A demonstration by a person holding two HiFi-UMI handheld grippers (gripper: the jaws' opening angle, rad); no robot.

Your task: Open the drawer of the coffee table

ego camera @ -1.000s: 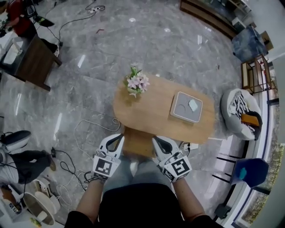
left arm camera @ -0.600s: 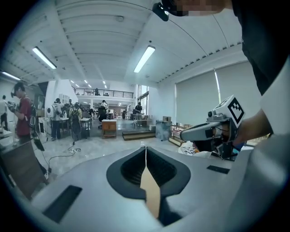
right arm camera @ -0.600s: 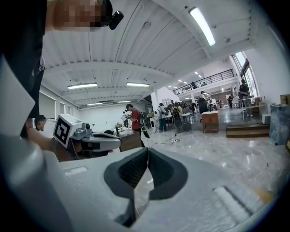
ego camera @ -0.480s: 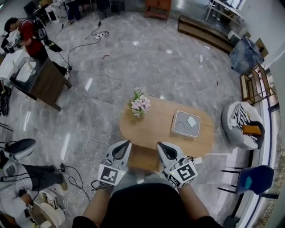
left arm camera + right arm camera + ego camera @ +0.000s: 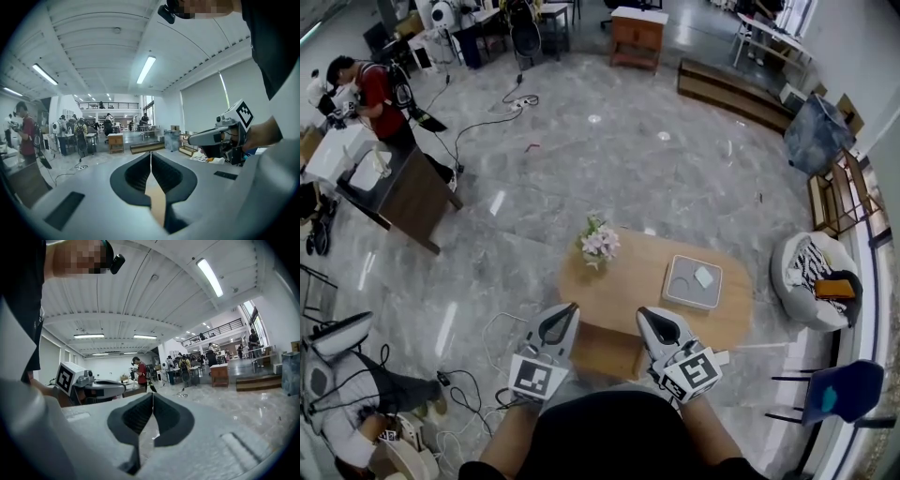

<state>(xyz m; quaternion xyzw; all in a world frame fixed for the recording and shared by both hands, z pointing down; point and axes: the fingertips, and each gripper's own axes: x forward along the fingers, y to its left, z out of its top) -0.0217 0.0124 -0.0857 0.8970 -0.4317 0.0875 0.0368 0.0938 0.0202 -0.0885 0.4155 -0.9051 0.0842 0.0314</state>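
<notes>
The fingers (image 5: pixel 133 174) of your left gripper (image 5: pixel 150 155) are pressed together along their whole length, and nothing is between them. The fingers (image 5: pixel 171 417) of your right gripper (image 5: pixel 153 396) are closed in the same way, also with nothing in them. In the head view you hold both grippers side by side in front of your body, pointing away from you. Between them, lower down, is the drawer (image 5: pixel 604 351): it stands pulled out from the near long side of the oval wooden desk (image 5: pixel 628 286). On the desk, a small bunch of pink flowers (image 5: pixel 599 243) stands near the left end. A grey square tray (image 5: pixel 684 299) lies toward the right, with a small pale thing (image 5: pixel 703 277) in it. The desk stands on a grey marble floor (image 5: pixel 581 159).
</notes>
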